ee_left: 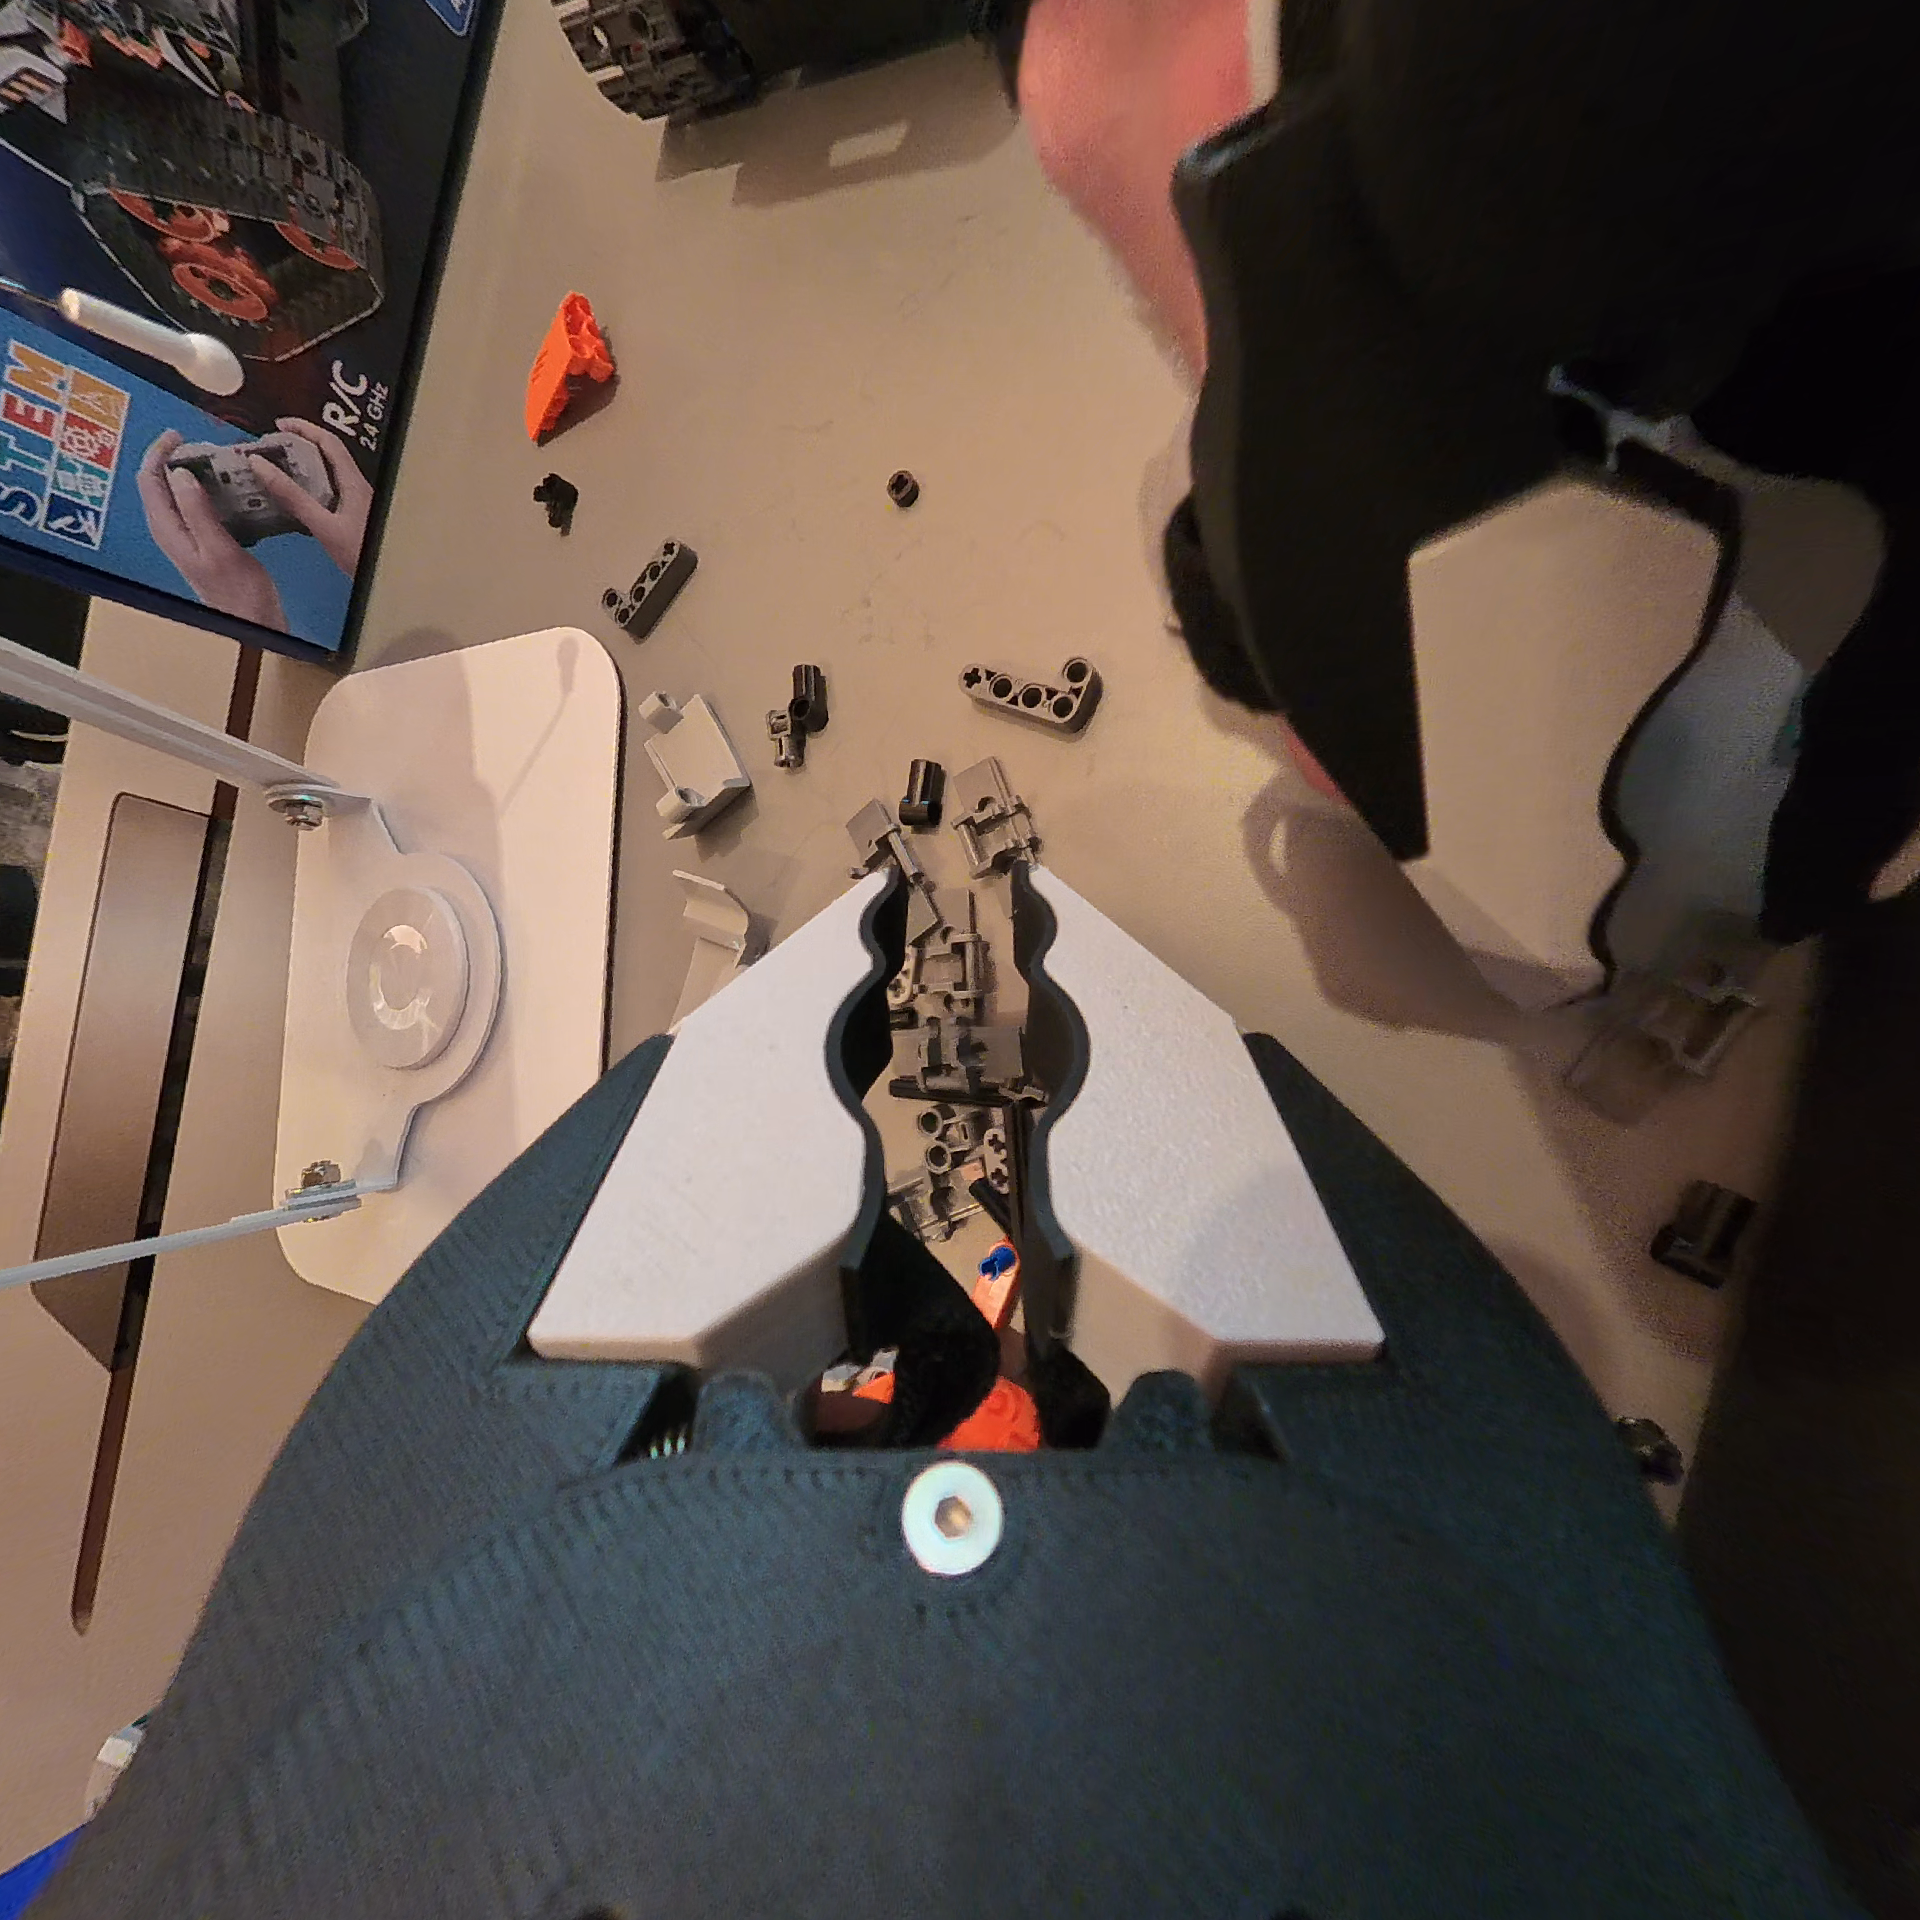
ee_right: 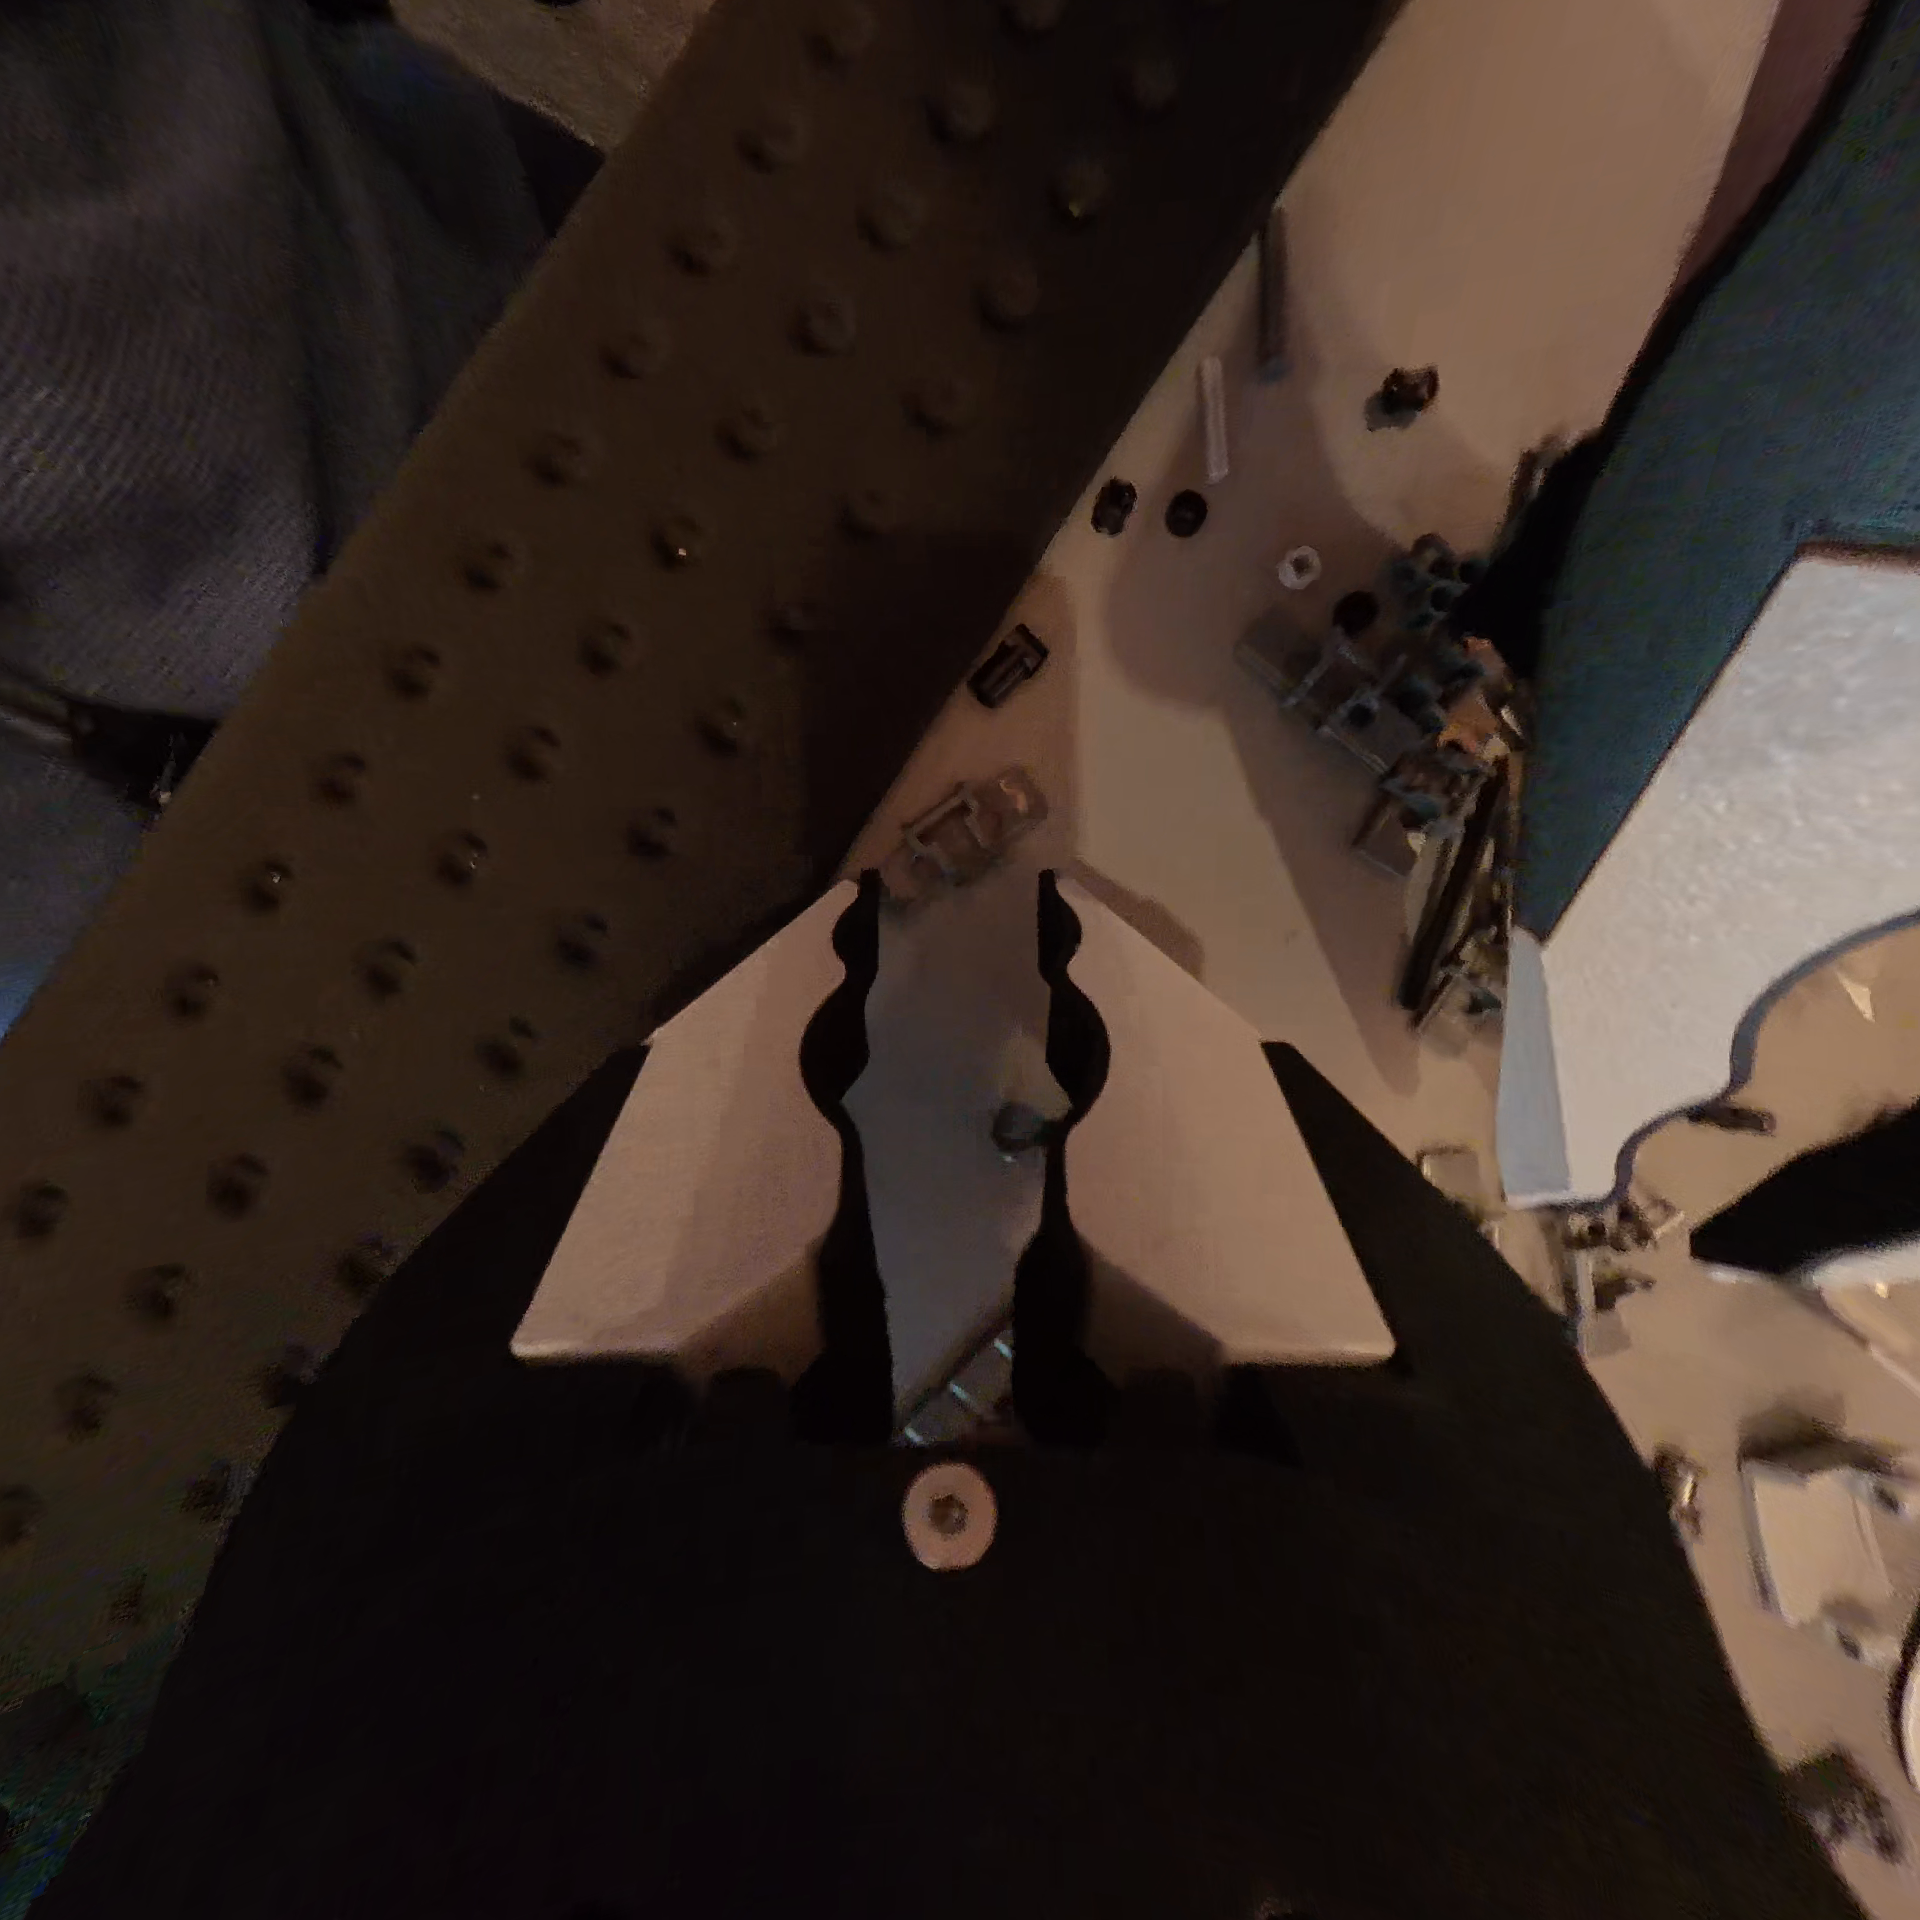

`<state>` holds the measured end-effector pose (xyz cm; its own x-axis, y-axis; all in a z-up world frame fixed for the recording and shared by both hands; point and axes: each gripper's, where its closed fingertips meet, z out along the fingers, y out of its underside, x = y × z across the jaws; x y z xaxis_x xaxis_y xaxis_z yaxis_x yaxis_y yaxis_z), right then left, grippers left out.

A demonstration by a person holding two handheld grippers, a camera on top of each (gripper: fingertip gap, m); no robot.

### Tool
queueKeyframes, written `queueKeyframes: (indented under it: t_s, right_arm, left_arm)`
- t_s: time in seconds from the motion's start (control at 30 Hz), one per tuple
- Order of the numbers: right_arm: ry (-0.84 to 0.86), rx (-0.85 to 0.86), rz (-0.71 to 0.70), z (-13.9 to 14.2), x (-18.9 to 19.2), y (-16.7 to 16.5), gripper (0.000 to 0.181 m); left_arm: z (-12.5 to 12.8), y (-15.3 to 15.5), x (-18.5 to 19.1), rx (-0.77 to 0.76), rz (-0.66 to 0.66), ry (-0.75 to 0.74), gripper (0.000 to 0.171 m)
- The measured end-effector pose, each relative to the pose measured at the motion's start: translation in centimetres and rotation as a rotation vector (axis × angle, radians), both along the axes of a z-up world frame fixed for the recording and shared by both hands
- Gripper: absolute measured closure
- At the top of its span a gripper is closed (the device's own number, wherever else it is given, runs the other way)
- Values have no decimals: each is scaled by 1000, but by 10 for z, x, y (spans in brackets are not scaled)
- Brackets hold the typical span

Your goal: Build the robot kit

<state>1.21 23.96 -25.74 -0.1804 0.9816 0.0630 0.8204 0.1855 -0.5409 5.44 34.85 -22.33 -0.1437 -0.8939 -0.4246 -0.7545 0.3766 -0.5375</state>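
Observation:
My left gripper (ee_left: 956,873) is shut on a grey and black building-block assembly (ee_left: 951,1018) that runs the length of the jaws, with orange parts (ee_left: 987,1413) at the base. The same assembly shows in the right wrist view (ee_right: 1392,717), sticking out from the left gripper's white finger (ee_right: 1714,831). My right gripper (ee_right: 956,883) is open and low over the beige table, its tips just short of a small grey frame piece (ee_right: 966,821). A tiny blue-grey pin (ee_right: 1023,1127) lies by its right pad. In the left wrist view the right gripper (ee_left: 1507,904) hangs over that frame piece (ee_left: 1662,1029).
A dark studded baseplate (ee_right: 571,623) lies left of my right gripper. A toy box (ee_left: 187,312) and a white stand base (ee_left: 468,883) sit at the left. Loose pieces dot the table: an orange wedge (ee_left: 569,364) and grey L-beams (ee_left: 1034,691). A tracked model (ee_left: 665,52) stands at the back.

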Motion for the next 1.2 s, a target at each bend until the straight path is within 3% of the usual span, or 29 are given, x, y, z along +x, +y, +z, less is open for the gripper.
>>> queueKeyframes:
  t_s: [0.13,0.57,0.73,0.9,1.03,1.2]
  right_arm:
    - [39,-24,102,4,-9,0,167]
    - [-11,-79,176,-4,-8,-1,168]
    - [6,-66,137,-2,-6,6,172]
    - [-16,-13,3,-4,1,22,171]
    - [-17,-67,-85,-2,7,17,162]
    - [42,-8,-53,10,19,26,158]
  left_arm:
    - [1,3,-2,-6,6,-7,152]
    - [-1,6,-5,-15,10,-3,152]
    - [-1,9,-6,-20,20,-8,153]
    - [-2,12,-6,-37,41,-5,153]
    - [-1,16,-9,-21,51,-6,153]
    - [-2,15,-8,-12,48,1,153]
